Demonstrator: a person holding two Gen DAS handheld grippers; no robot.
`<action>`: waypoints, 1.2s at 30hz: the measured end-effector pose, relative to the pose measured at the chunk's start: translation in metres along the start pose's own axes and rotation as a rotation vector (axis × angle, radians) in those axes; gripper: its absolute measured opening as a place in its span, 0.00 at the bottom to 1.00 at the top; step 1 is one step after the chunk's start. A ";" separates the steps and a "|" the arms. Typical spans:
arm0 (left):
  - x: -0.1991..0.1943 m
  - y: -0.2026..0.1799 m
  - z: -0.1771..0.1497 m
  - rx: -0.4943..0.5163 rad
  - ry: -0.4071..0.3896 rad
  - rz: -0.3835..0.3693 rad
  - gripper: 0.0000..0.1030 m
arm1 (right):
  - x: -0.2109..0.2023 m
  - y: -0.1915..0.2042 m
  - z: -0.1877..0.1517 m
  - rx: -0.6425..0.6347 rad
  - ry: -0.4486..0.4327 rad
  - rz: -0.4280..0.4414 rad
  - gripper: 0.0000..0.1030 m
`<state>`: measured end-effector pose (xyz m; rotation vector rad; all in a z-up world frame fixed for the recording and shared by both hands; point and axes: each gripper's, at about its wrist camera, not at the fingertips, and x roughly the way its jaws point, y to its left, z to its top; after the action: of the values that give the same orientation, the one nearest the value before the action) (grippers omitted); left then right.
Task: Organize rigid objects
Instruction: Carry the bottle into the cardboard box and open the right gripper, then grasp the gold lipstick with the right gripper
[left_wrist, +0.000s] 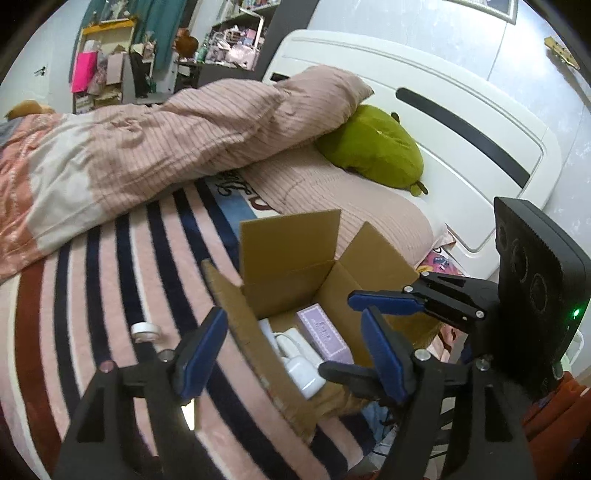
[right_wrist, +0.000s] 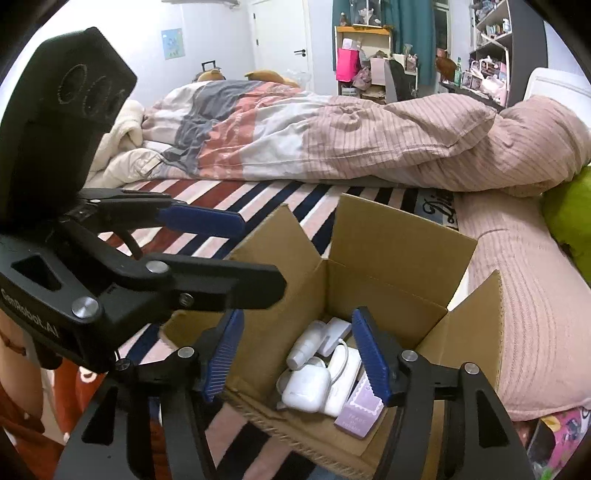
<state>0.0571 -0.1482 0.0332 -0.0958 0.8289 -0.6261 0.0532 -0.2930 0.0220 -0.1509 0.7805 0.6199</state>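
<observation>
Now both the left hand-held gripper (left_wrist: 295, 354) and right hand-held gripper (right_wrist: 299, 358) hang open and empty over the brown cardboard box (right_wrist: 399, 258); best fetch the small white tape roll (left_wrist: 145, 331) from the striped bed blanket (left_wrist: 110, 266) next.

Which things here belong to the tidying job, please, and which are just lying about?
Job:
open brown cardboard box
white plastic case
lilac rectangular carton
small white round tape roll

Lying about:
green plush pillow
pink ribbed duvet
</observation>
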 end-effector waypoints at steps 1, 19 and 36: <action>-0.010 0.006 -0.004 -0.008 -0.016 0.010 0.70 | -0.001 0.006 0.002 -0.007 -0.006 -0.003 0.57; -0.106 0.152 -0.101 -0.238 -0.107 0.283 0.70 | 0.096 0.160 0.023 -0.105 0.081 0.205 0.57; -0.048 0.209 -0.129 -0.248 -0.084 0.228 0.70 | 0.200 0.106 -0.026 0.189 0.161 -0.305 0.49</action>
<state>0.0417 0.0693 -0.0896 -0.2480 0.8194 -0.3010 0.0855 -0.1220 -0.1258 -0.1442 0.9448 0.2455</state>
